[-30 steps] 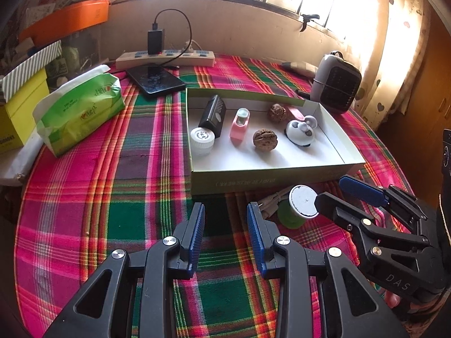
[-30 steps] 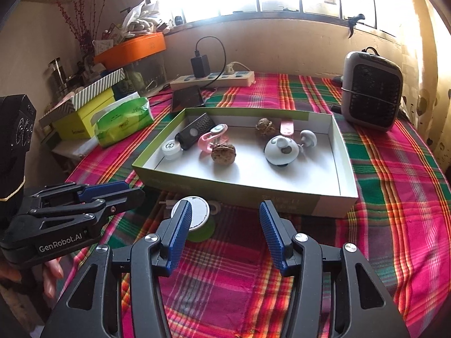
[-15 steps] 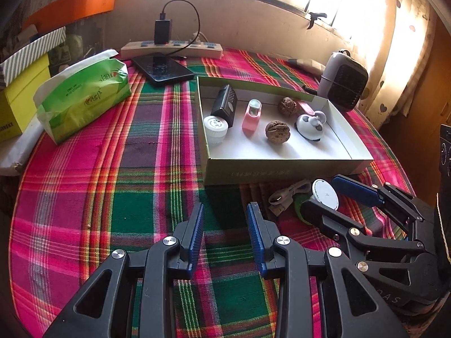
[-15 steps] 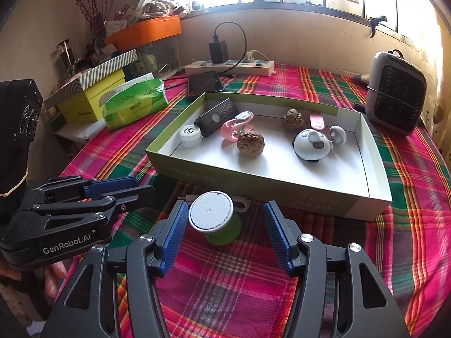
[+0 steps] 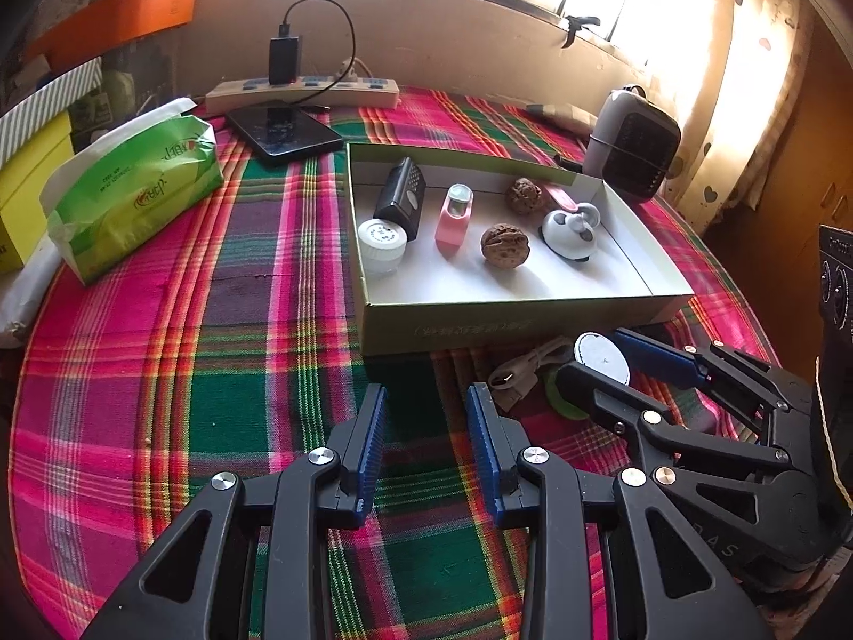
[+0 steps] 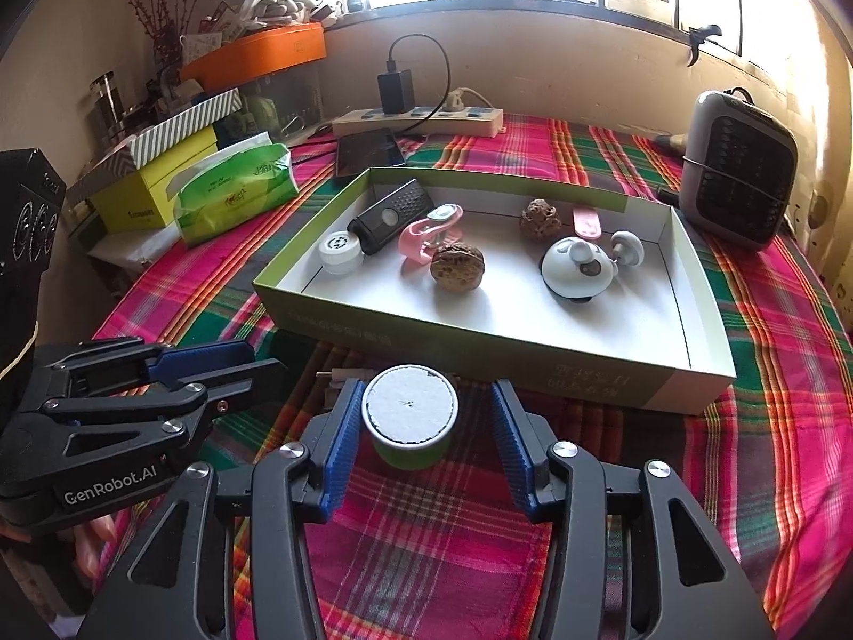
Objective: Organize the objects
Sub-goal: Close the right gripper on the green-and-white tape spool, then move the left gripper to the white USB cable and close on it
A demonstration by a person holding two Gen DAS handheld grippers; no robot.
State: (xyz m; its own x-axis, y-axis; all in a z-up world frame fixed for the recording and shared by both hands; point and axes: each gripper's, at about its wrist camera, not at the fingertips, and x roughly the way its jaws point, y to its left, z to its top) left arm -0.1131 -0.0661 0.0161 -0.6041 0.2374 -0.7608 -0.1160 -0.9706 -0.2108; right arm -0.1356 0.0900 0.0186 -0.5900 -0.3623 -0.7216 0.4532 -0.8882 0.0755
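Straddling the green spool (image 6: 409,418) w/ right tongs (image 6: 421,437), blades apart, not yet clamped; box (image 6: 533,357) just ahead takes it. Left tongs (image 5: 424,445) apart, empty, off to the side.

The box (image 6: 687,357) sits on the tablecloth (image 6: 773,426) at the right wrist view's centre. The spool (image 6: 409,416) stands before it at 6 o'clock; the heater (image 6: 741,165) at 2, the tissue pack (image 6: 234,194) at 10.
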